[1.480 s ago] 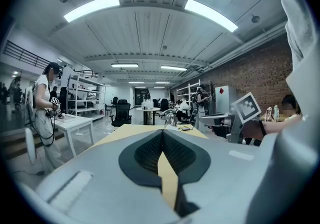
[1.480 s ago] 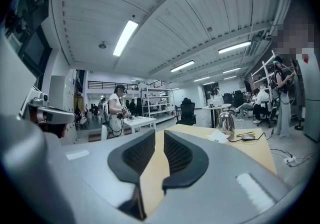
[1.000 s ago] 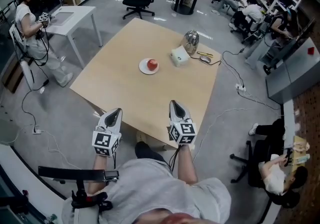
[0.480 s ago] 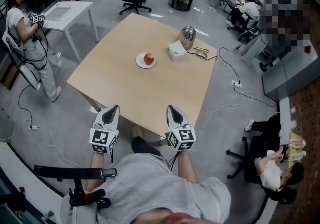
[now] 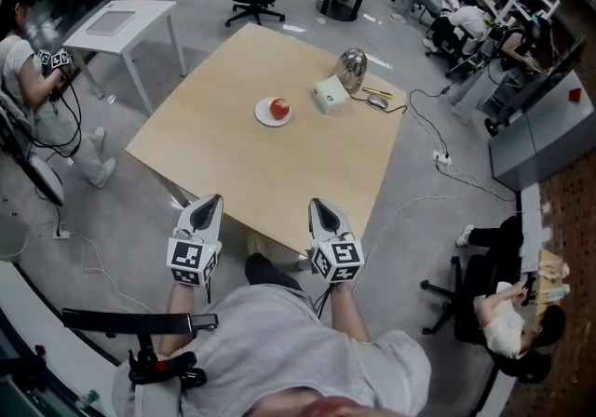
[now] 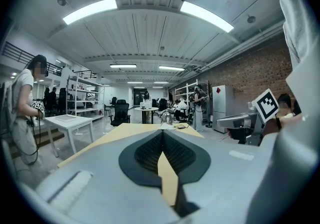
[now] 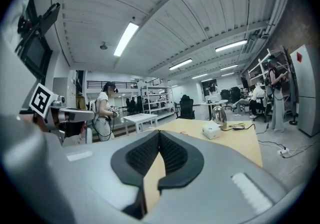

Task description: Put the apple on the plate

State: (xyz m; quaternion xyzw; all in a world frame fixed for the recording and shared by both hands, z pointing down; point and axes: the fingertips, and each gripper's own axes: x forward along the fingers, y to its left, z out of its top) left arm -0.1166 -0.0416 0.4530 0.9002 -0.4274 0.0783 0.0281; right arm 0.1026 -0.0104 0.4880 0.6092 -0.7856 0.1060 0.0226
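Observation:
A red apple [image 5: 280, 108] rests on a small white plate [image 5: 264, 116] near the middle of the light wooden table [image 5: 233, 164]. Both grippers are held side by side at the table's near edge, far short of the plate. My left gripper [image 5: 209, 202] is shut and holds nothing; its pads meet at the tips in the left gripper view [image 6: 162, 132]. My right gripper [image 5: 316, 204] is shut and empty too, hovering over the table's near corner. Its jaws also touch in the right gripper view [image 7: 159, 132], pointing along the tabletop.
Beyond the plate stand a white box [image 5: 330, 95] and a shiny metal kettle [image 5: 351, 68], with a mouse [image 5: 376, 100] and cable at the far right corner. A white side table [image 5: 121, 20] and a person [image 5: 28, 80] are at left. Office chairs stand behind.
Both grippers have drawn back a little toward my body, still shut. The apple stays on the plate. The person at left has stepped further left.

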